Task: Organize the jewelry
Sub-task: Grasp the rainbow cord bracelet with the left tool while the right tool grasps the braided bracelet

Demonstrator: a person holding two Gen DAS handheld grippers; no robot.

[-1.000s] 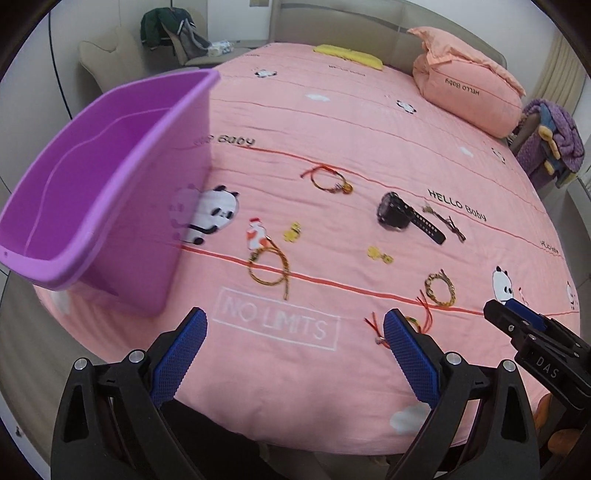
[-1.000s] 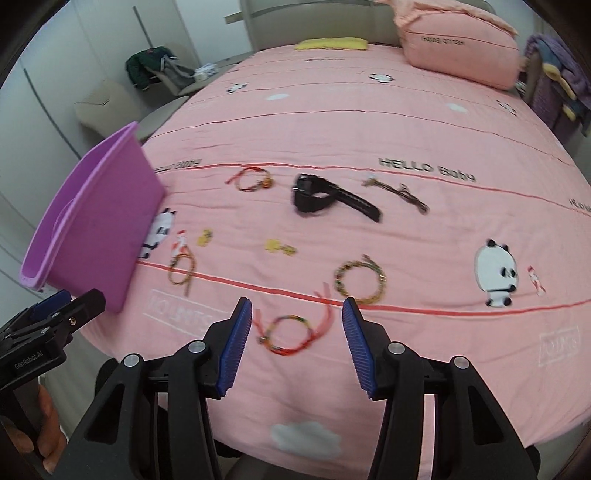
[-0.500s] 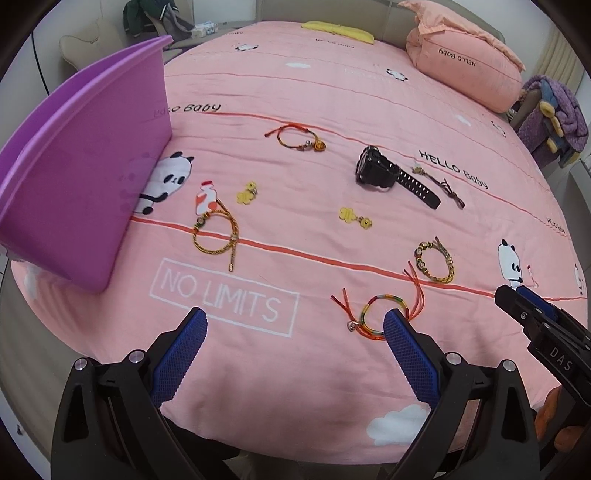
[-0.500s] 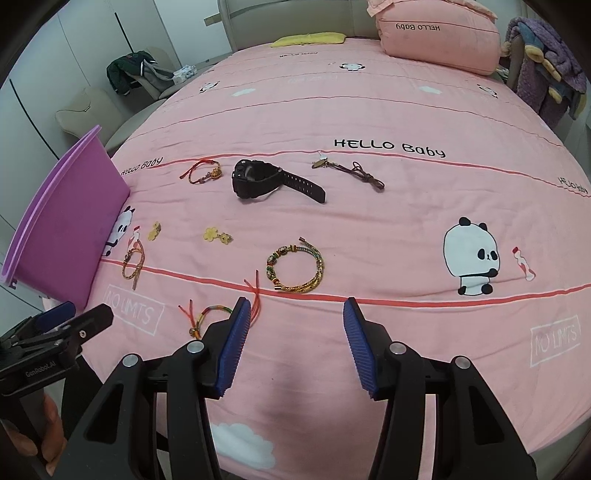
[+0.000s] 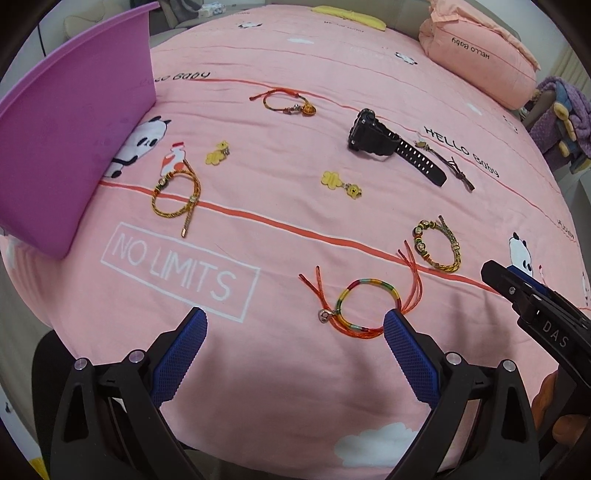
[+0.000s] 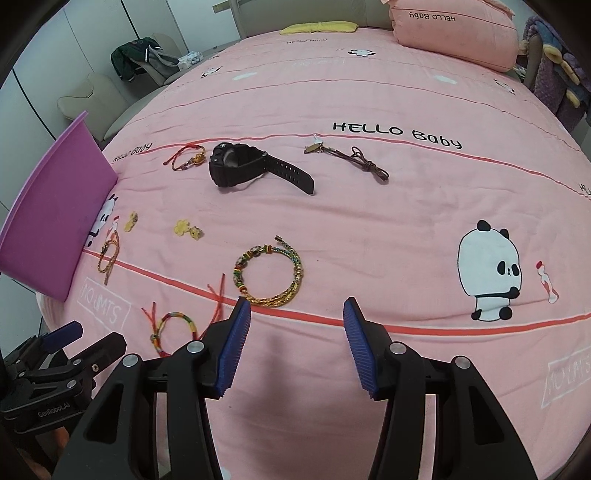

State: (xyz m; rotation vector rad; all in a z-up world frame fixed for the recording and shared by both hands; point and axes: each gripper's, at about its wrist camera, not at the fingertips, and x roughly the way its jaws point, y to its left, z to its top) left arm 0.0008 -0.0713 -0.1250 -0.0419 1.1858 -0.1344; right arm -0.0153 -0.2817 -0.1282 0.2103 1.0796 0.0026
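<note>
Jewelry lies scattered on a pink bedspread. A rainbow cord bracelet (image 5: 364,306) lies just ahead of my open, empty left gripper (image 5: 293,328), by its right fingertip. A gold beaded bracelet (image 6: 271,275) lies just ahead of my open, empty right gripper (image 6: 297,314). A black watch (image 6: 251,166), a brown cord necklace (image 6: 351,157), a red cord bracelet (image 5: 286,101), a gold braided bracelet (image 5: 177,195) and yellow flower charms (image 5: 338,182) lie farther out. A purple bin (image 5: 62,144) stands at the left.
A pink pillow (image 6: 454,33) sits at the head of the bed. A chair with dark clothes (image 6: 136,62) stands beyond the bed's left side. A purple blanket pile (image 5: 565,118) is at the right edge. The bed's near edge drops off just below both grippers.
Both grippers have moved forward and lower over the bed; the bracelets now sit closer to the fingertips. The right view has shifted from the rainbow bracelet to the gold beaded one. Both stay open.
</note>
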